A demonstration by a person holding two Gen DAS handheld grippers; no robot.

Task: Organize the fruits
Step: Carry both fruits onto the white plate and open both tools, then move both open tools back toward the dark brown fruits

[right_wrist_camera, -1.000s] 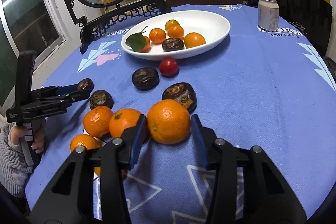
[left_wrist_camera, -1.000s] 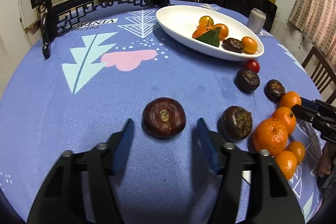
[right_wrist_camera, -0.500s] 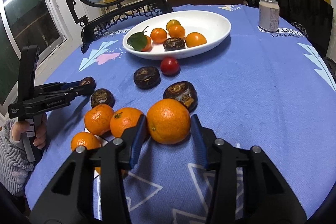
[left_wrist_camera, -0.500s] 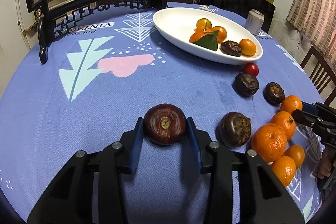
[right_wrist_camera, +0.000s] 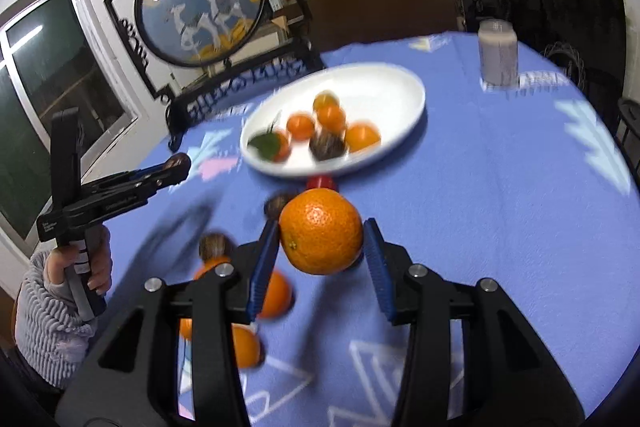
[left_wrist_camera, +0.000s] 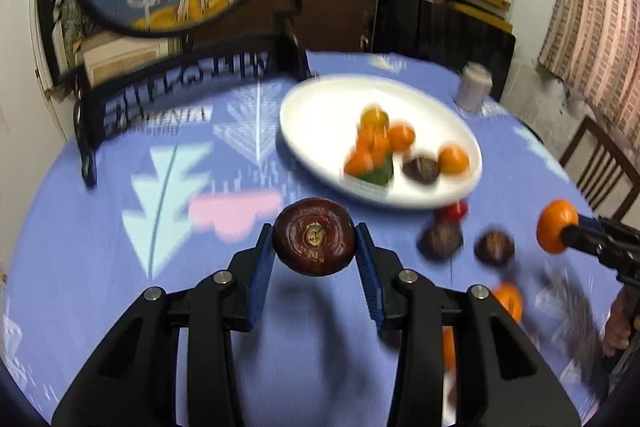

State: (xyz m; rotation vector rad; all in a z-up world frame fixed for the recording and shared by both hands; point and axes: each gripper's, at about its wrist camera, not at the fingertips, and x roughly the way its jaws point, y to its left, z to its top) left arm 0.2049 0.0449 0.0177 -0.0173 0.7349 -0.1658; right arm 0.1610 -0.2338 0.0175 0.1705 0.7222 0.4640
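Both just lifted off the blue tablecloth [left_wrist_camera: 100, 247]: left gripper [left_wrist_camera: 315, 250] clamps the dark brown round water chestnut [left_wrist_camera: 314, 235], right gripper [right_wrist_camera: 322, 246] the big orange mandarin [right_wrist_camera: 321, 231]. White oval plate [right_wrist_camera: 400, 87] next, I'd guess.

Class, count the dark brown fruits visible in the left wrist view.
4: held fruit in the left gripper, plate fruit on the white plate, left fruit and right fruit blurred on the tablecloth below it. More may hide behind the gripper.

Both fruits have left the tablecloth [left_wrist_camera: 100, 247]. The left gripper [left_wrist_camera: 314, 247], open around the dark round fruit [left_wrist_camera: 314, 235] 1 second ago, now clamps it aloft; the right gripper [right_wrist_camera: 320, 247] has lifted its orange [right_wrist_camera: 321, 231] too.
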